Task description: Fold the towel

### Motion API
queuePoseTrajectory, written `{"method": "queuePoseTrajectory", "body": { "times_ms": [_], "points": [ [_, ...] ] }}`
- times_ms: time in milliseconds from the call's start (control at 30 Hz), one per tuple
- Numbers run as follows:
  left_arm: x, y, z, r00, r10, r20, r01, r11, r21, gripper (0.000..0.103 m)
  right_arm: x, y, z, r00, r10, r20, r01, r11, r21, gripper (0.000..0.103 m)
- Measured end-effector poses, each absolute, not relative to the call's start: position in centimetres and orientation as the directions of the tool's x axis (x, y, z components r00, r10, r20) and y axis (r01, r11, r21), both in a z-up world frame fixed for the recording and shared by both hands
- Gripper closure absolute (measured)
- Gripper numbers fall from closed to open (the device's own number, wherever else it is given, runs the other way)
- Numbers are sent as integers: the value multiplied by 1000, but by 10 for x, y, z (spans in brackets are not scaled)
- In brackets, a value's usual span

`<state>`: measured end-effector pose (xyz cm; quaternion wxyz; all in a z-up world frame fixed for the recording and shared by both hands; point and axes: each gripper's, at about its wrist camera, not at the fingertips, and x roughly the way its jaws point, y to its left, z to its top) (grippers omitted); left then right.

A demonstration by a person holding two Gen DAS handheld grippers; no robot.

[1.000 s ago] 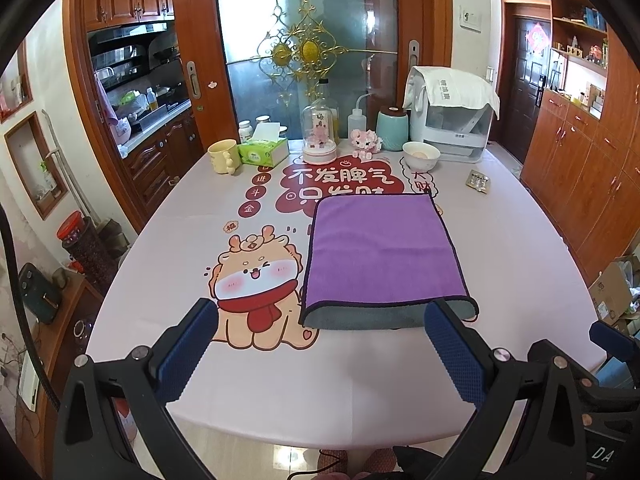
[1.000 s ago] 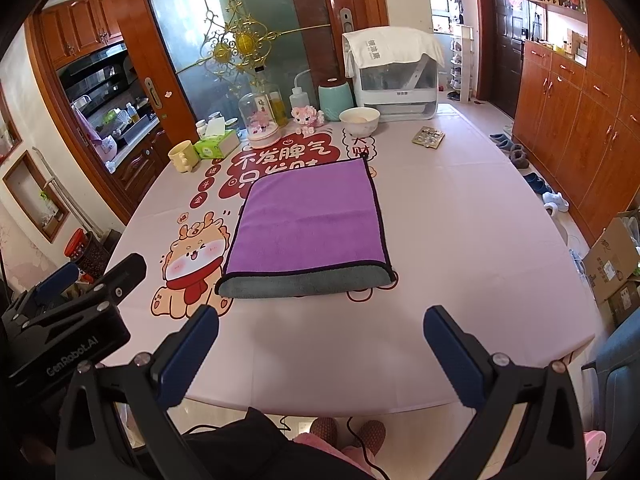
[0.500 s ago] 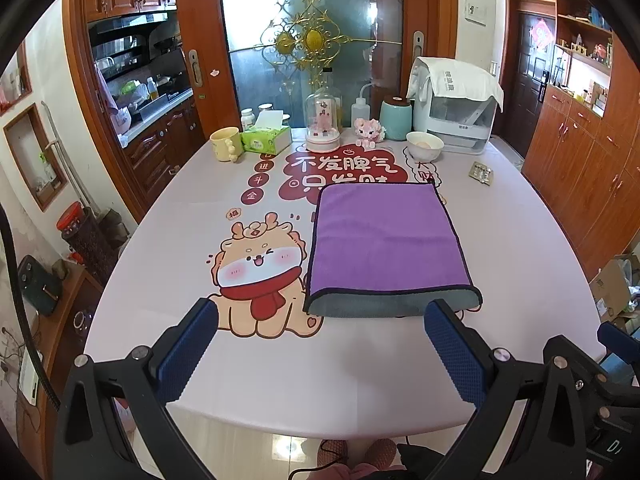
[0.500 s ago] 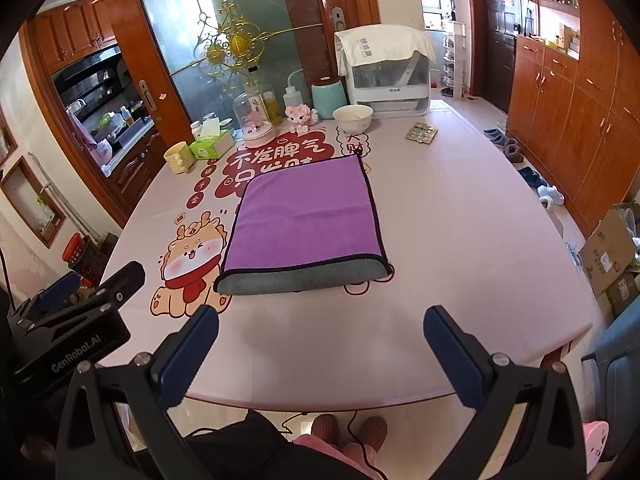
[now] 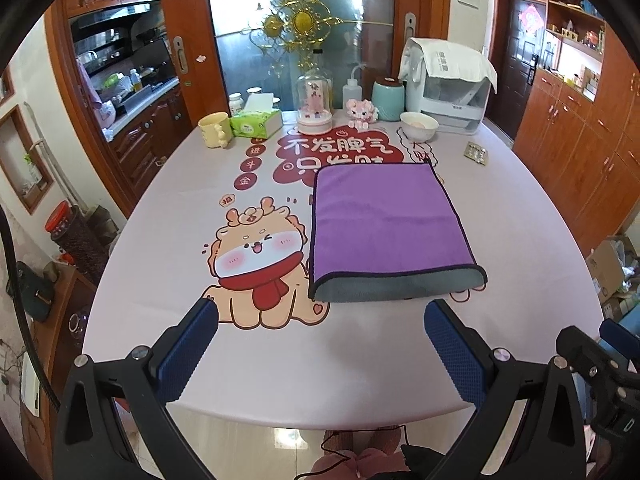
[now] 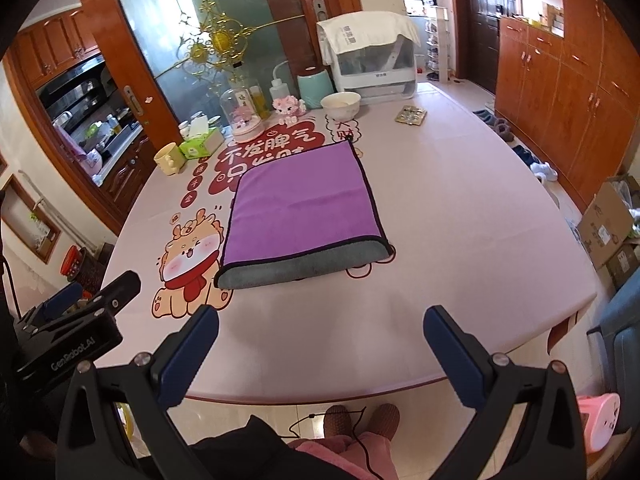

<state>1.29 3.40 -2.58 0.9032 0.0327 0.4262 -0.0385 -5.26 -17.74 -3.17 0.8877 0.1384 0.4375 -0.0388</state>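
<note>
I see the purple towel [image 5: 384,220] lying folded flat on the surface [image 5: 168,216], just right of the printed cartoon dragon [image 5: 256,264], its grey underside showing along the near edge; my left tool [image 5: 320,320] hangs wide and empty on the near side of the dragon; my right tool [image 6: 320,320] is wide too, holding nothing, near the surface's edge.
</note>
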Motion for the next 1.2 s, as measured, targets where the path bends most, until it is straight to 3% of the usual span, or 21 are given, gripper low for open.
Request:
{"method": "queuePoseTrajectory", "body": {
  "times_ms": [700, 1200],
  "points": [
    [55, 45, -57, 554, -145, -820, 233, 972, -15, 1, -25, -186, -63, 606, 28, -795, 228, 951, 208, 13],
    [114, 32, -85, 538, -118, -835, 239, 971, 17, 1, 38, -213, -92, 603, 71, -795, 74, 987, 145, 20]
  ]
}}
